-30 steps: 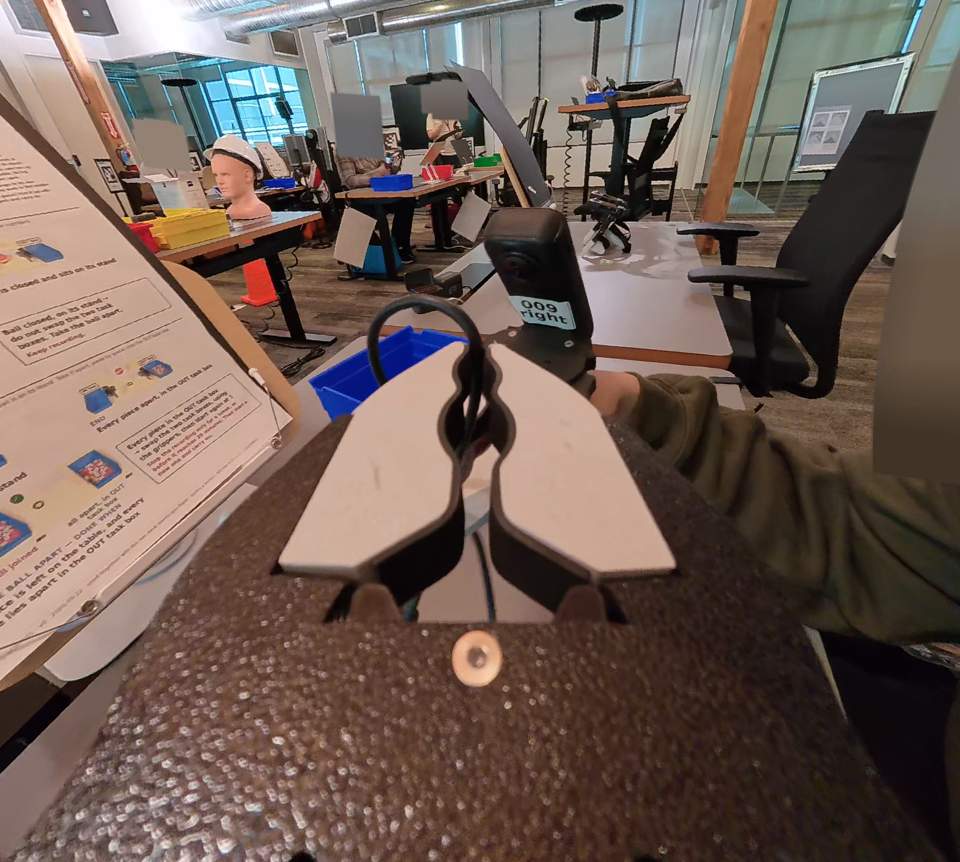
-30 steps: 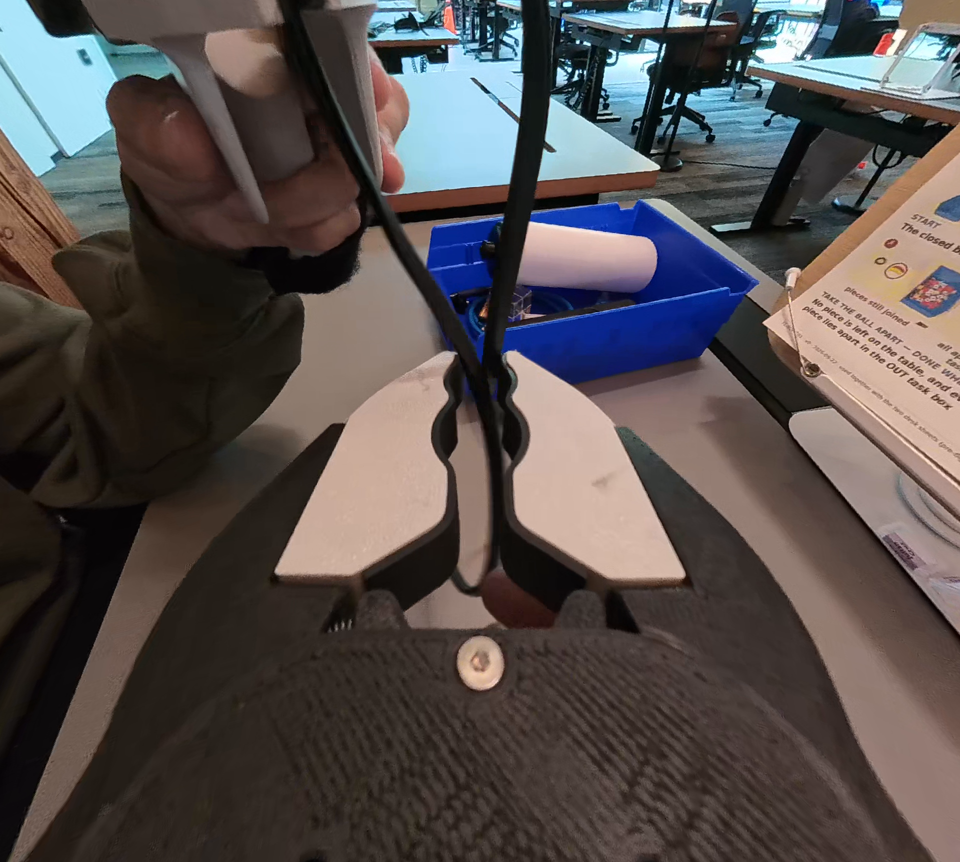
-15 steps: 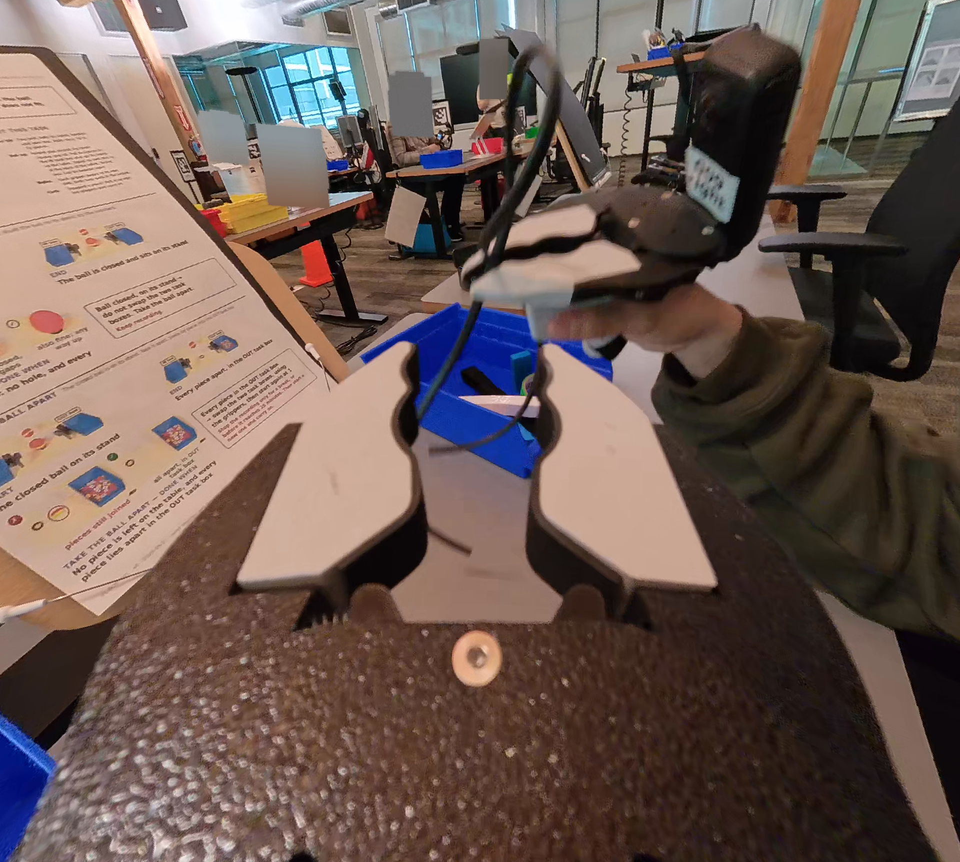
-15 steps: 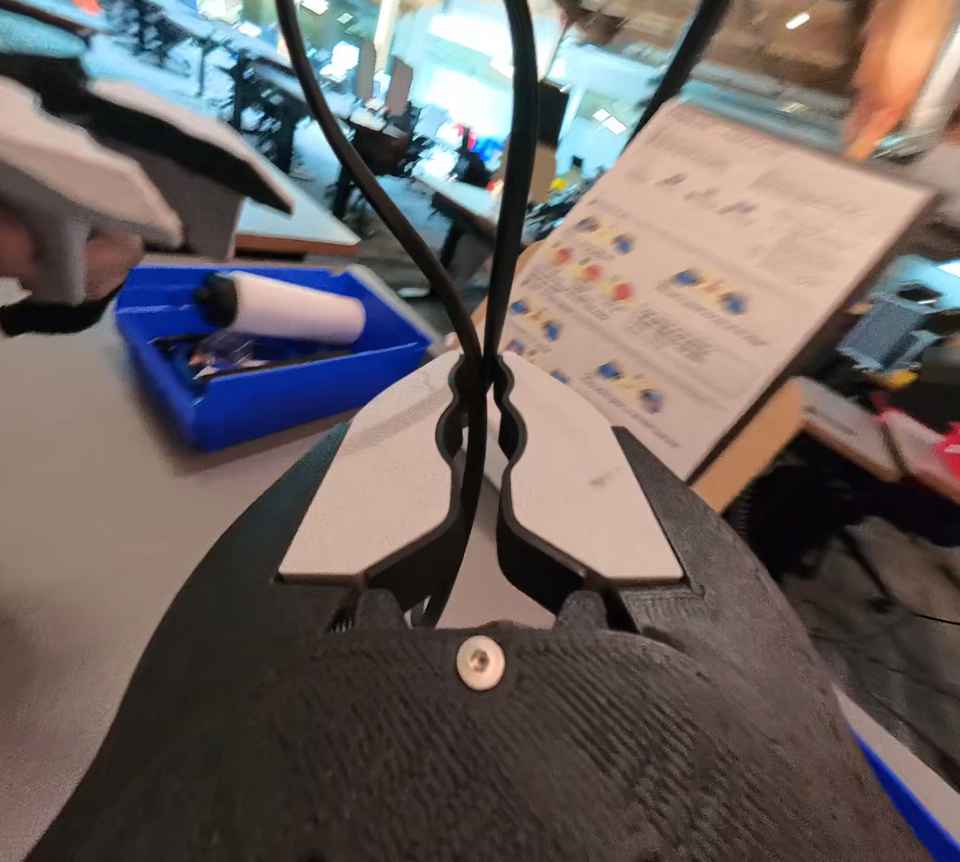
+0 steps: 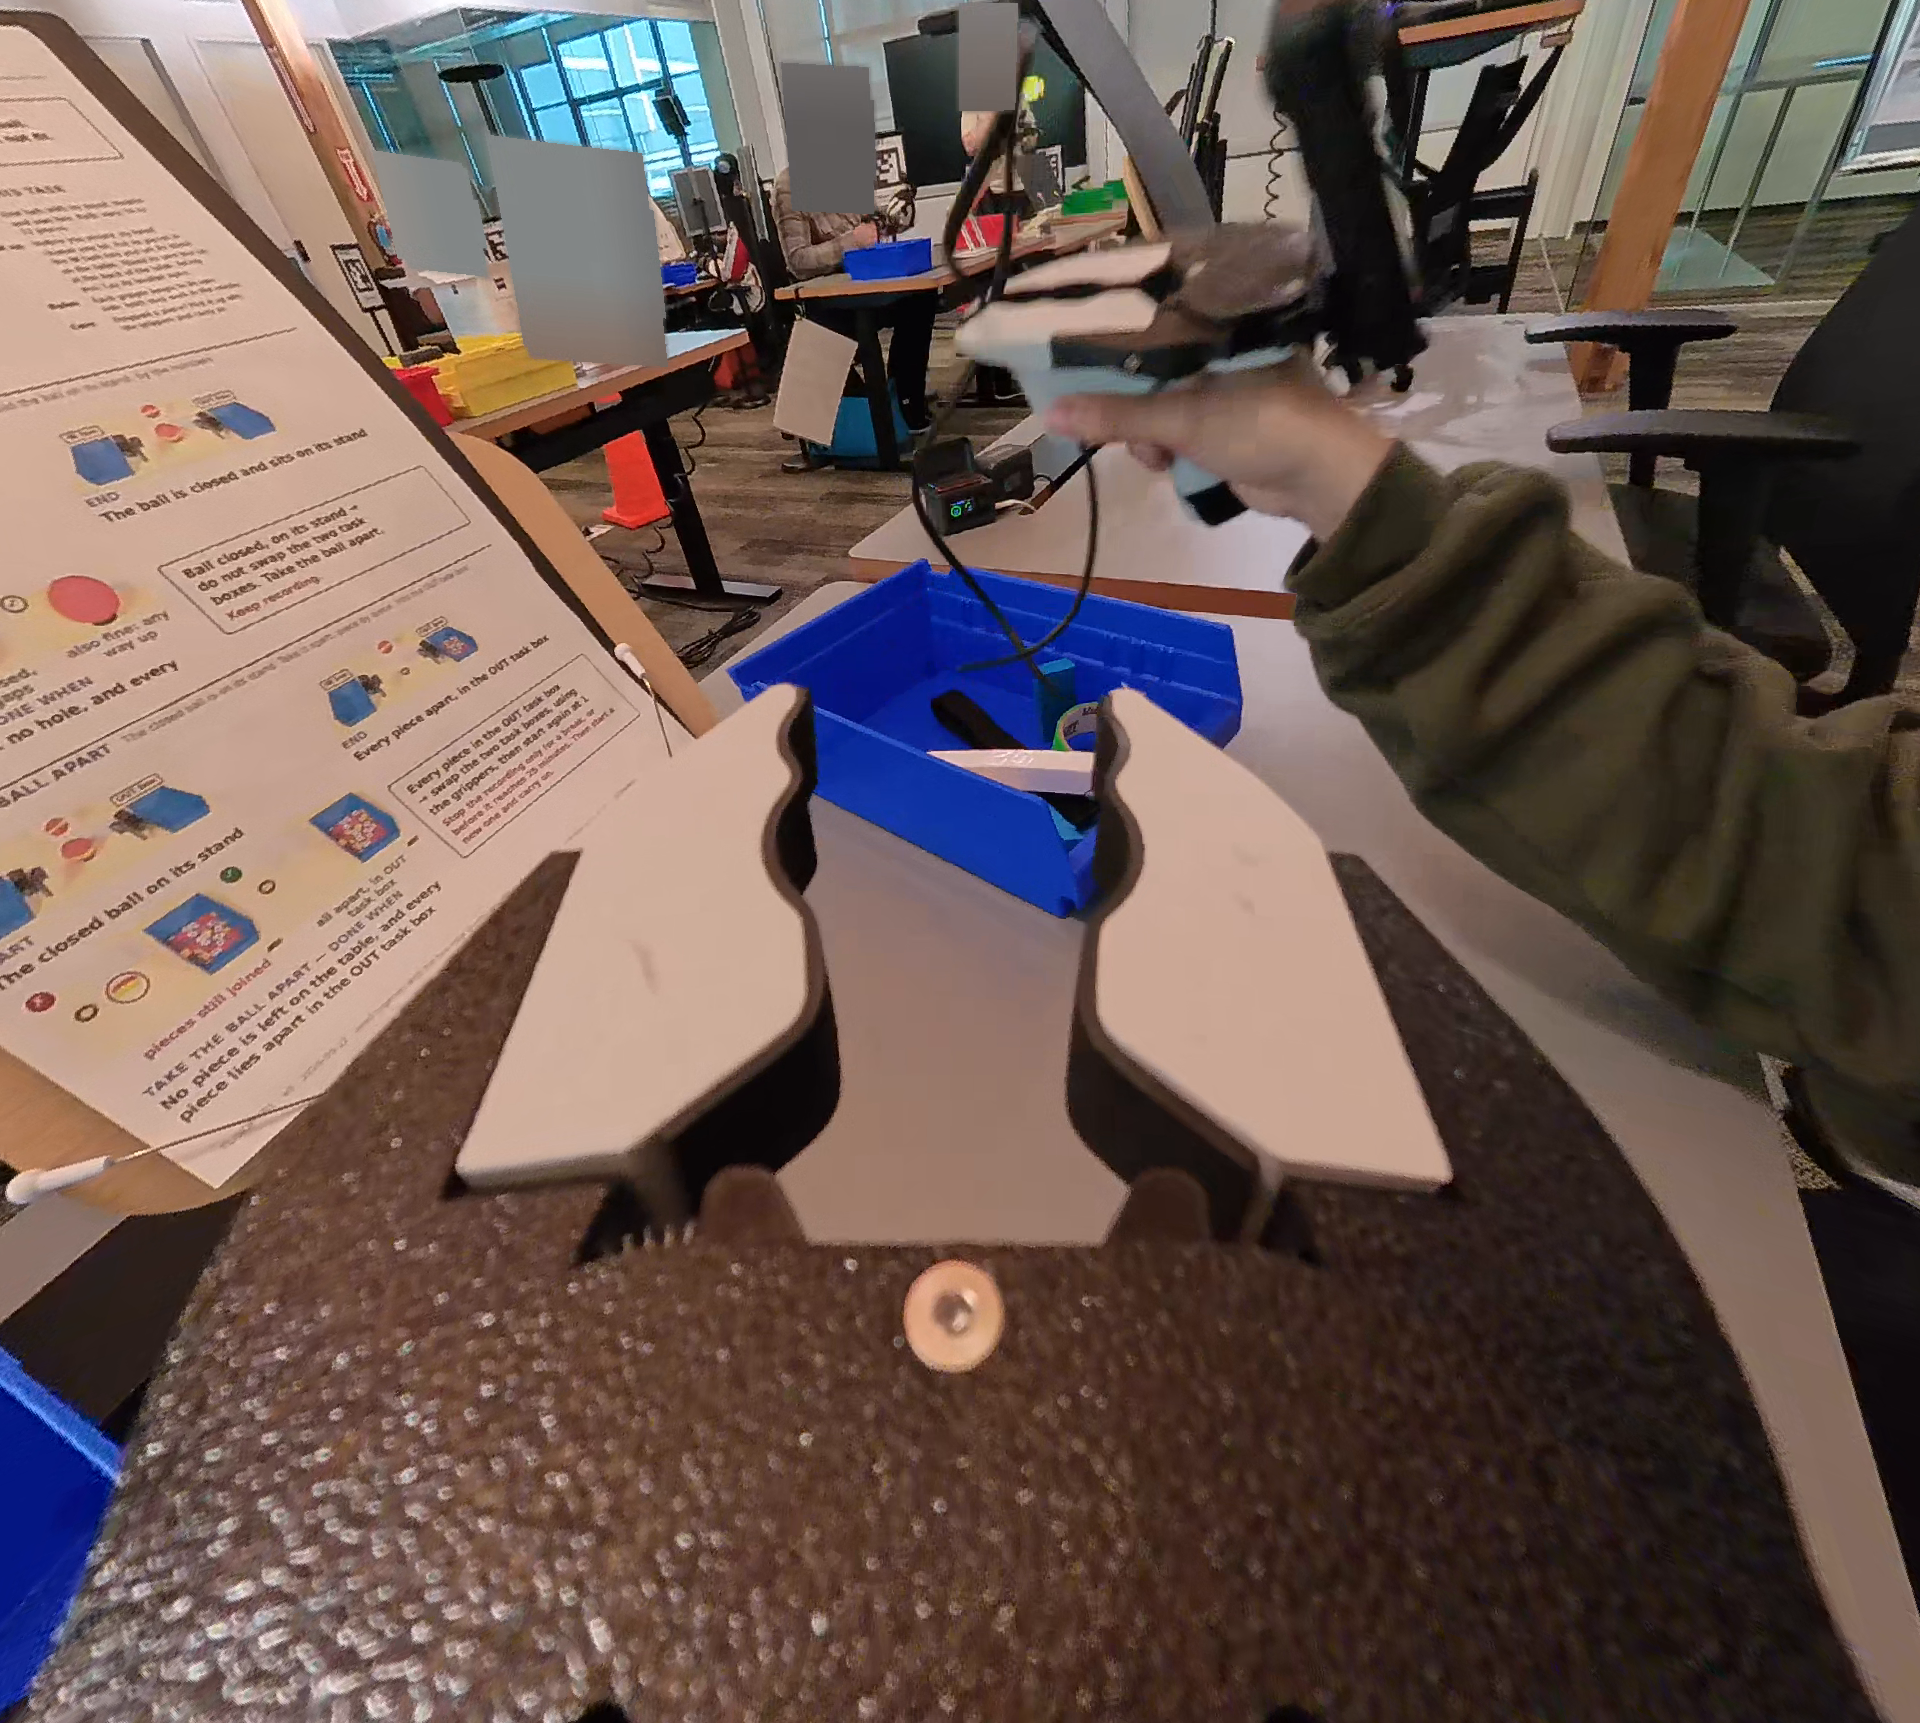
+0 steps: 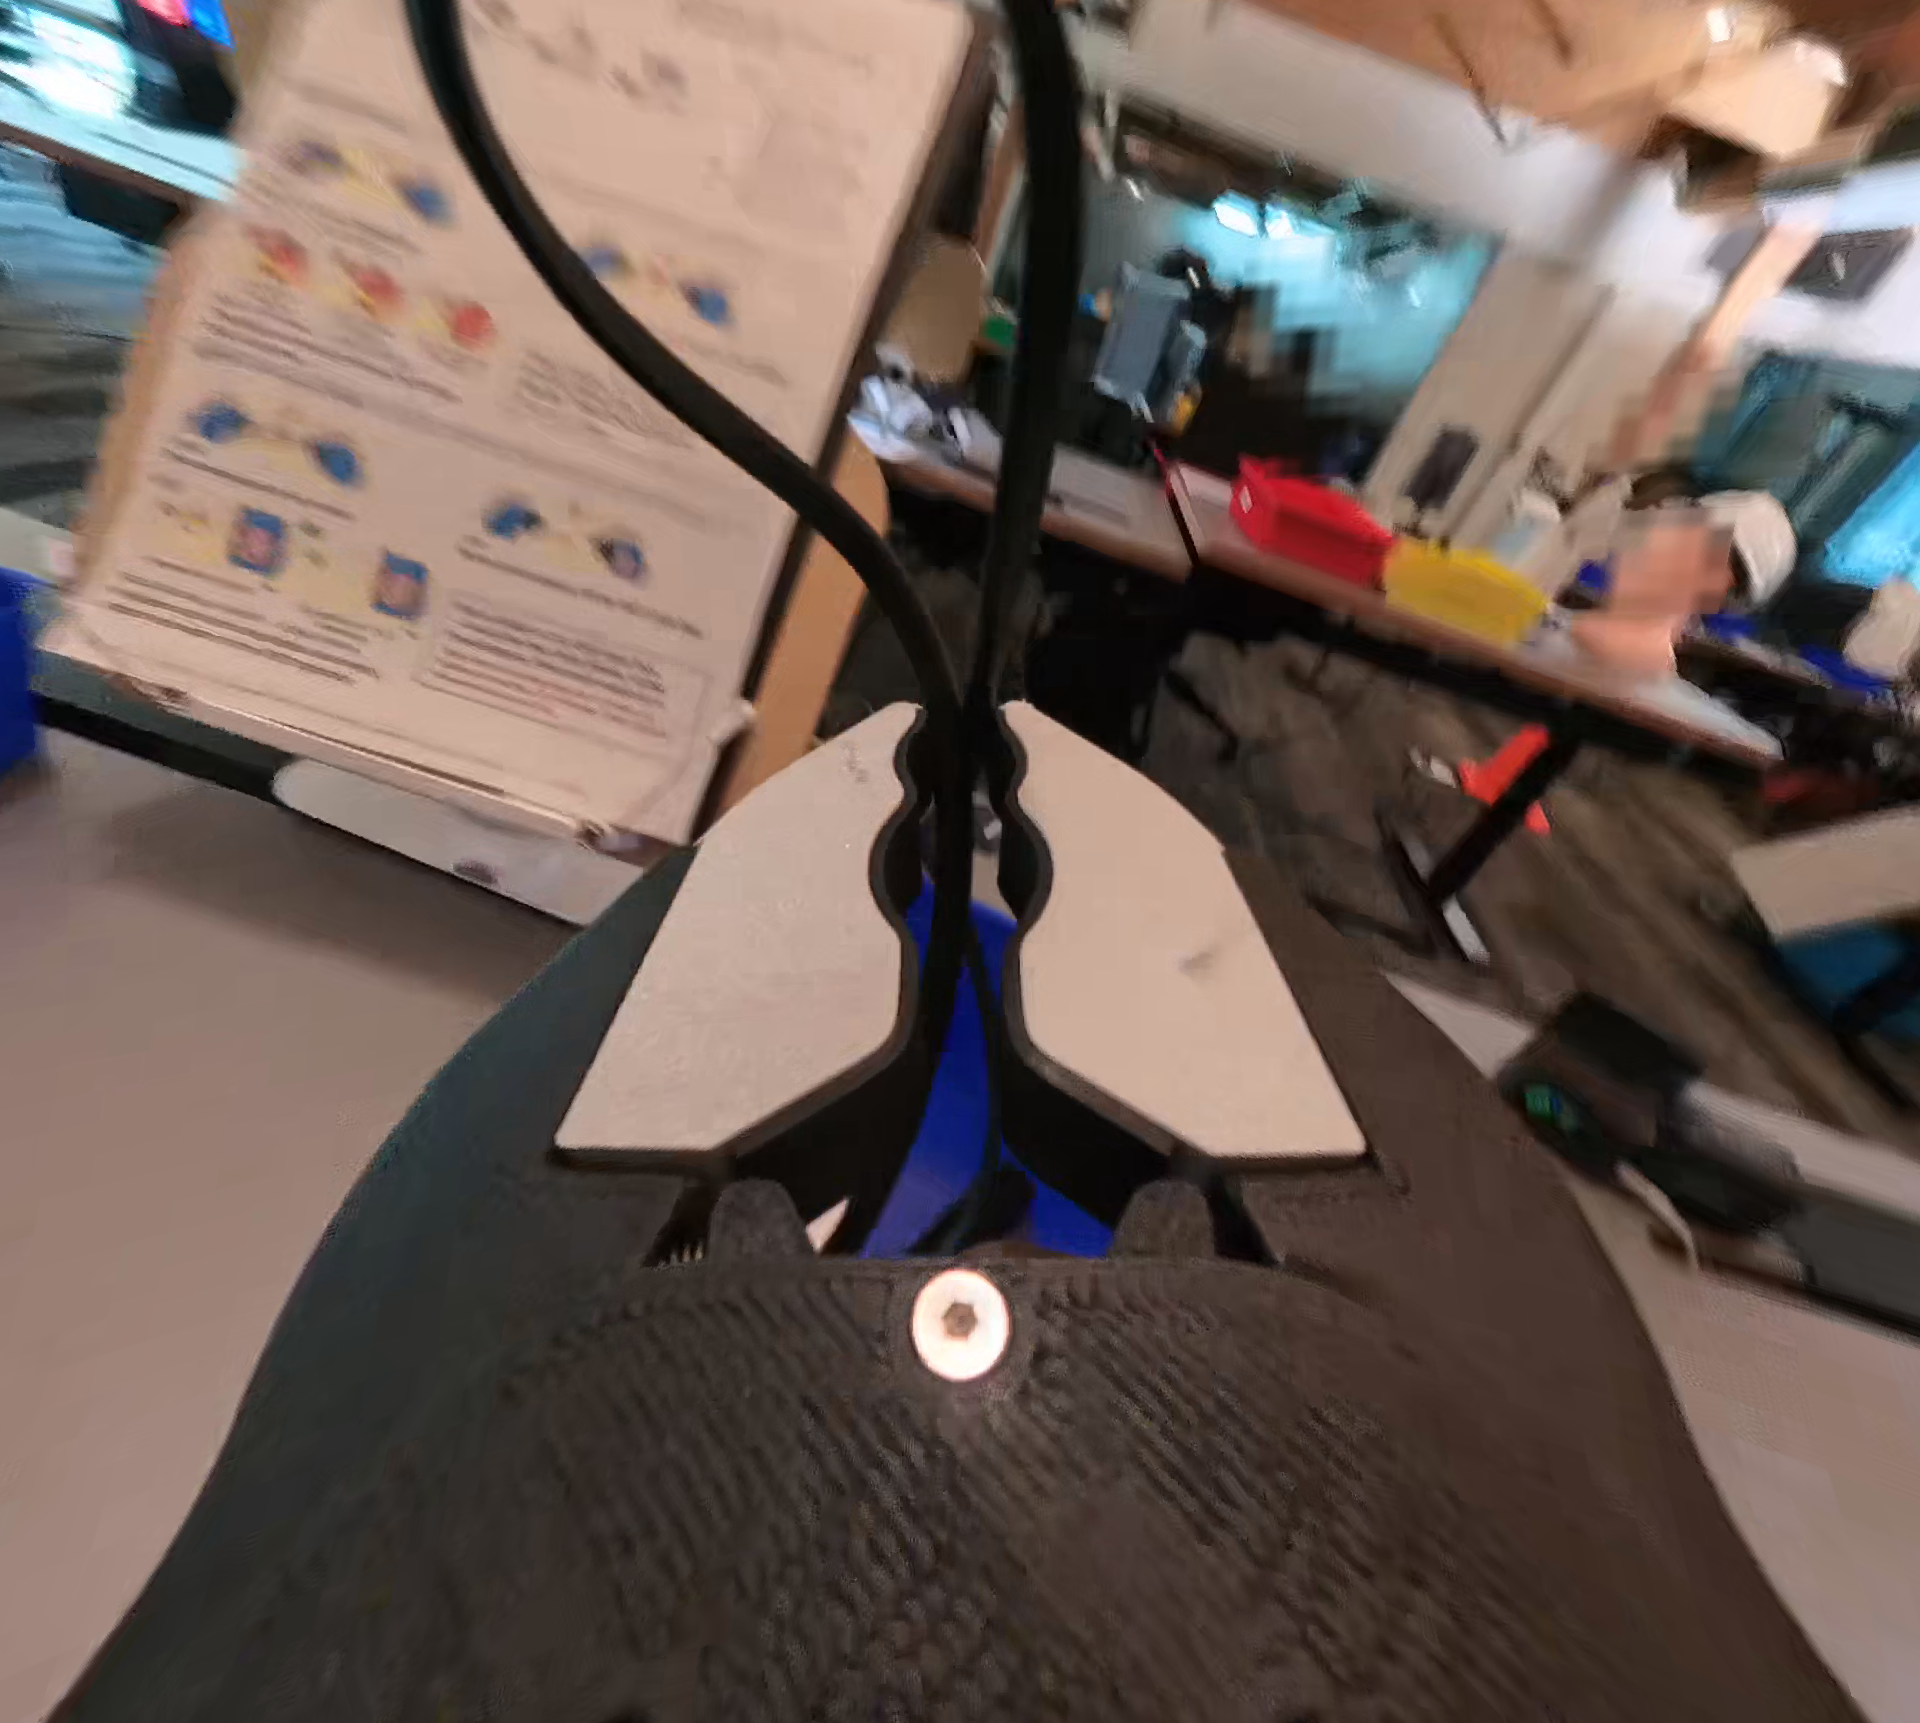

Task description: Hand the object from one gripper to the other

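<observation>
The object is a black cable (image 6: 1034, 219). My right gripper (image 6: 961, 723) is shut on it, and the cable loops up above the fingertips. In the left wrist view a hand holds the right gripper (image 5: 1039, 312) up above the blue bin (image 5: 1143, 629), with the cable (image 5: 1087, 551) hanging from it down towards the bin. My left gripper (image 5: 956, 738) is open and empty, low over the table in front of the bin. It is well apart from the cable.
The bin holds a white roll (image 5: 1013, 764) and small dark items. An instruction board (image 5: 260, 530) stands at the left and also shows in the right wrist view (image 6: 520, 323). Another blue bin corner (image 5: 42, 1517) is at the lower left. Office desks and chairs lie beyond. Left tips to right tips: about 30 cm.
My left gripper opened and let go of the cable. The right gripper, still shut on the cable, lifted away from the left one and swung round towards the board.
</observation>
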The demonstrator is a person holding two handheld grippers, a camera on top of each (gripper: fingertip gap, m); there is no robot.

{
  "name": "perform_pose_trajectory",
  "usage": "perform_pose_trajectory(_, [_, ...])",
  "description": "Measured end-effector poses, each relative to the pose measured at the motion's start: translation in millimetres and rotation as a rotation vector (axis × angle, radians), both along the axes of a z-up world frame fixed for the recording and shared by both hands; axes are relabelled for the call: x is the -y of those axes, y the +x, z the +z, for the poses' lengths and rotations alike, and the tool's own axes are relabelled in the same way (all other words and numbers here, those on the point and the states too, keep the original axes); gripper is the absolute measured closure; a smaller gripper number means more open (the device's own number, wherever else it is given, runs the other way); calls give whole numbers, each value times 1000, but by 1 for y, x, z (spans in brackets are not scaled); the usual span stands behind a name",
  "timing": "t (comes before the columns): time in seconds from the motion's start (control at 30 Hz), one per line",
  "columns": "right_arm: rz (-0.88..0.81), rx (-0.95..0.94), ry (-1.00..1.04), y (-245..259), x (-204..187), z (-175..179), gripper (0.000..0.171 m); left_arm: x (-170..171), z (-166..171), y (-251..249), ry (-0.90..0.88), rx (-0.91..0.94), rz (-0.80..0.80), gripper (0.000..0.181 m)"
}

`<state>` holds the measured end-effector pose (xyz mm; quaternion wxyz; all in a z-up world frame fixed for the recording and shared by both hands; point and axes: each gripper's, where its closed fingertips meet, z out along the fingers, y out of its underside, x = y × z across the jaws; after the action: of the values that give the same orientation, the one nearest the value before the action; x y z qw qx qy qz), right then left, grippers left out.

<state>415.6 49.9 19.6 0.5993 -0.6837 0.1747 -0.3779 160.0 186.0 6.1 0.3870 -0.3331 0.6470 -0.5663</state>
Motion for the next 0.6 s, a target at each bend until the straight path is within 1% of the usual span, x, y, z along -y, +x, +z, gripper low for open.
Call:
perform_pose_trajectory(0.03, [-40, -41, -17, 16, 1, -21, 161, 0, -1, 0, 4, -4, -1, 131])
perform_pose_trajectory(0.13, [-67, -250, -138, 48, -6, -100, 158, -1, -4, -1, 22, -16, 3, 131])
perform_pose_trajectory(0.17, [-63, -325, -179, 51, -8, -124, 151, -3, -4, -1, 28, -16, 8, 131])
perform_pose_trajectory(0.2, [-78, -391, -214, 52, -7, -144, 134, -4, -5, -1, 30, -16, 12, 132])
perform_pose_trajectory(0.23, [-112, -420, -240, 53, -4, -155, 123, -6, -5, 0, 29, -17, 16, 132])
perform_pose_trajectory(0.27, [-145, -406, -265, 52, 0, -158, 120, -8, -5, 0, 24, -18, 20, 132])
perform_pose_trajectory(0.33, [-176, -356, -303, 47, 4, -158, 106, -13, -6, 2, 11, -23, 30, 133])
perform_pose_trajectory(0.4, [-176, -316, -255, 42, 0, -151, 105, -20, -8, 4, 0, -35, 49, 133])
perform_pose_trajectory(0.47, [-103, -275, -229, 32, -17, -138, 104, -30, -7, 6, -11, -28, 89, 136])
perform_pose_trajectory(0.53, [-15, -194, -139, 12, -37, -109, 103, -47, -3, 4, -33, -7, 152, 138])
perform_pose_trajectory(0.6, [156, -131, -54, -22, -66, -83, 104, -71, 1, -1, -35, 5, 238, 139])
